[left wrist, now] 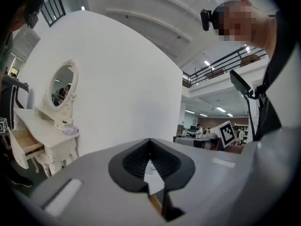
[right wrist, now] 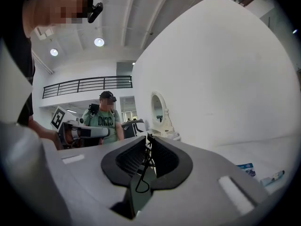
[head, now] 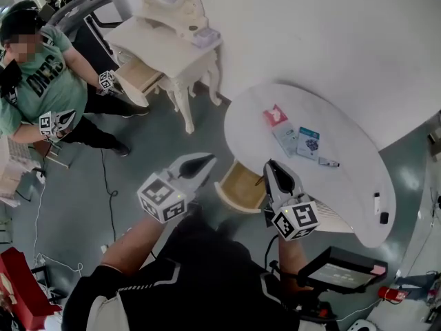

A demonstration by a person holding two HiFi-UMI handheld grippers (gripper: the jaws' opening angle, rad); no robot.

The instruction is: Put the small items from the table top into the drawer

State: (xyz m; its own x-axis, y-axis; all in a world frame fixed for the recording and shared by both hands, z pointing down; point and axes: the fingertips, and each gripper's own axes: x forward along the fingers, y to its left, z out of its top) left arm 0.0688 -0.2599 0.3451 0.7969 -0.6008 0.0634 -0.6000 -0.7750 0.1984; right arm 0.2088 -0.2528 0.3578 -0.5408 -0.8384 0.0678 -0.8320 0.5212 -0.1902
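Note:
A white half-round table (head: 358, 136) carries a red packet (head: 275, 114), a pale packet (head: 284, 138), a blue-and-white box (head: 308, 143), a small pen-like tube (head: 329, 162) and a small black item (head: 384, 217). Its wood-lined drawer (head: 242, 185) stands pulled out at the near left edge. My right gripper (head: 270, 165) hovers over the drawer's right side. In the right gripper view, my right gripper (right wrist: 148, 138) is shut on a thin black wire loop (right wrist: 140, 180) that hangs between the pads. My left gripper (head: 207, 161) sits left of the drawer; in its own view this left gripper (left wrist: 149, 142) has the pads together and nothing between them.
A white dressing table (head: 172, 47) with an oval mirror and an open drawer (head: 138, 74) stands at the back left. Beside it is another person (head: 41, 81) holding grippers. A black screen device (head: 341, 271) is at the lower right. Cables (head: 103, 185) lie on the grey floor.

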